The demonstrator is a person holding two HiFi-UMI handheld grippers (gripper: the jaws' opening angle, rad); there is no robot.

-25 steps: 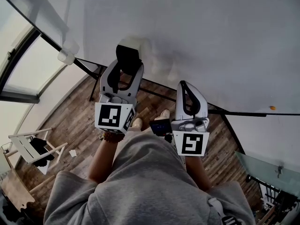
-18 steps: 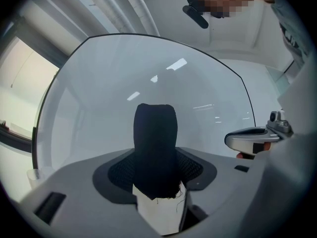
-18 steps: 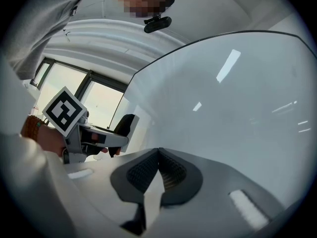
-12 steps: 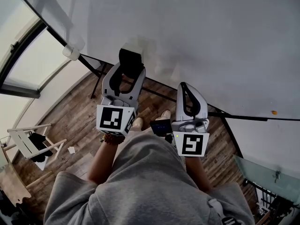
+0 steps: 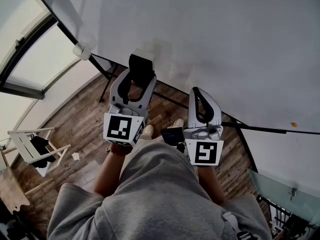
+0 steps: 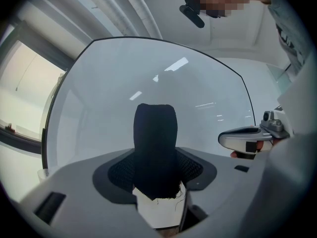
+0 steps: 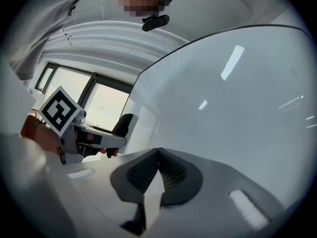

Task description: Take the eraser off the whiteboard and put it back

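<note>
**Eraser held off the board in the left tongs, right tongs shut on nothing**

Compared with a second ago, the head view has swung. The whiteboard's (image 5: 210, 39) white corner fitting (image 5: 82, 51) now sits higher and further right in the frame, nearer the eraser. The small orange dot (image 5: 294, 124) on the board at far right sits lower. Both tongs keep the same side-by-side pose in front of the person's grey sweater (image 5: 160, 194), with the wooden floor (image 5: 75, 129) below.

At left, the left tongs (image 5: 141, 79) stand spread wide and pinch the eraser (image 6: 155, 138) between their ribbed pads. Its white body sits deep in the grip, and its black felt end juts out past the tips toward the whiteboard. In the head view the eraser lies over the board's lower edge, near the left corner. Whether the felt touches the surface cannot be told.

At right, the right tongs (image 7: 159, 155) are pressed together, pads meeting at the tip with nothing between them. They point level at the glossy board, just beside the left tongs. Their marker cube faces the head camera.
</note>
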